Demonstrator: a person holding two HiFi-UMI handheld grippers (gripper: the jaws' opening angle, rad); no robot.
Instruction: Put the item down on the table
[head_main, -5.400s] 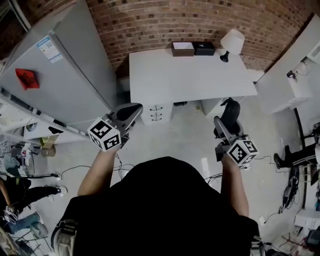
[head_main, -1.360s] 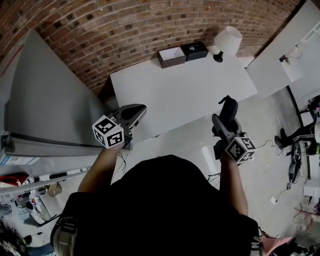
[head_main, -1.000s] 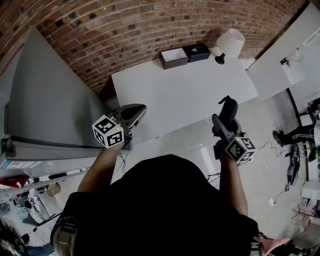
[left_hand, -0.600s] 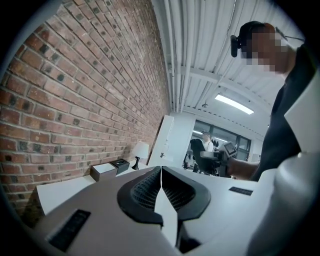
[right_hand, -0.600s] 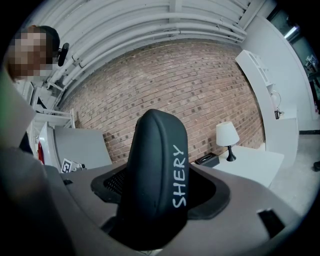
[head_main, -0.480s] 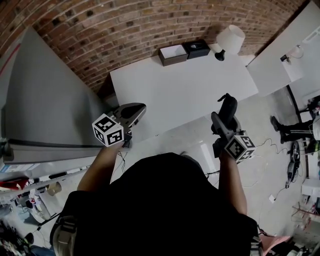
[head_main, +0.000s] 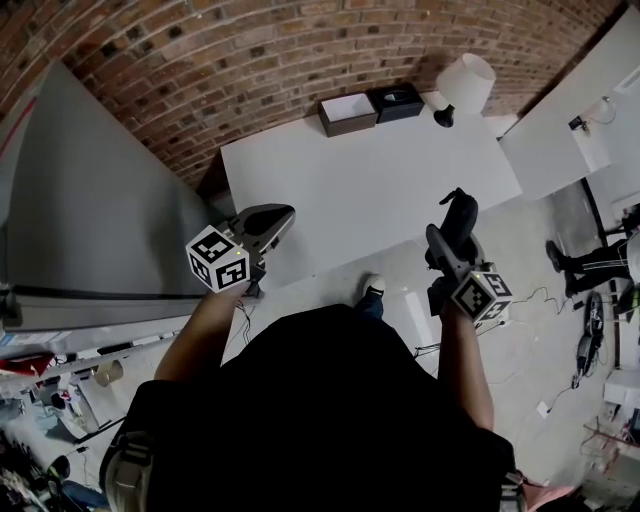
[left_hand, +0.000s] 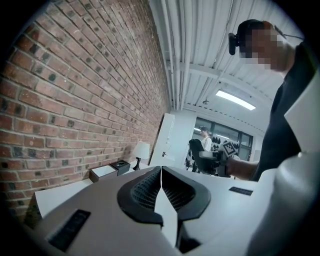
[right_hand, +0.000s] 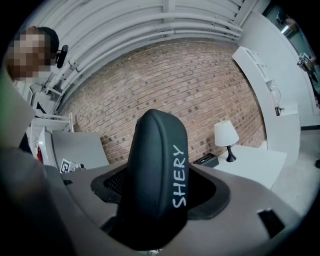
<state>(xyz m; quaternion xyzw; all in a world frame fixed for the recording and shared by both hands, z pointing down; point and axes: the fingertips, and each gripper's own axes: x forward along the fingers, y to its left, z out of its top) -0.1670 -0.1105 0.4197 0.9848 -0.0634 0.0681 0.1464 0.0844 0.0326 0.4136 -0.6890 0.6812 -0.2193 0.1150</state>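
The item is a black oblong case (right_hand: 155, 175) with white lettering "SHERY" on its side. It stands upright between the jaws of my right gripper (head_main: 447, 238), which is shut on it, and its top (head_main: 462, 208) pokes out above the jaws. In the head view it hangs over the floor just off the front right edge of the white table (head_main: 350, 170). My left gripper (head_main: 268, 218) is shut with nothing in it, its pads meeting along a seam (left_hand: 161, 182), and hovers at the table's front left corner.
At the table's far edge stand a white-lined box (head_main: 347, 113), a black box (head_main: 396, 101) and a white lamp (head_main: 463, 85) against the brick wall. A tall grey cabinet (head_main: 90, 220) rises on the left, white furniture (head_main: 560, 150) on the right. A shoe (head_main: 372, 290) shows below.
Both grippers have edged a little toward the table, and a shoe has stepped into view beneath me. The right grip on the case and the shut left jaws are unchanged.
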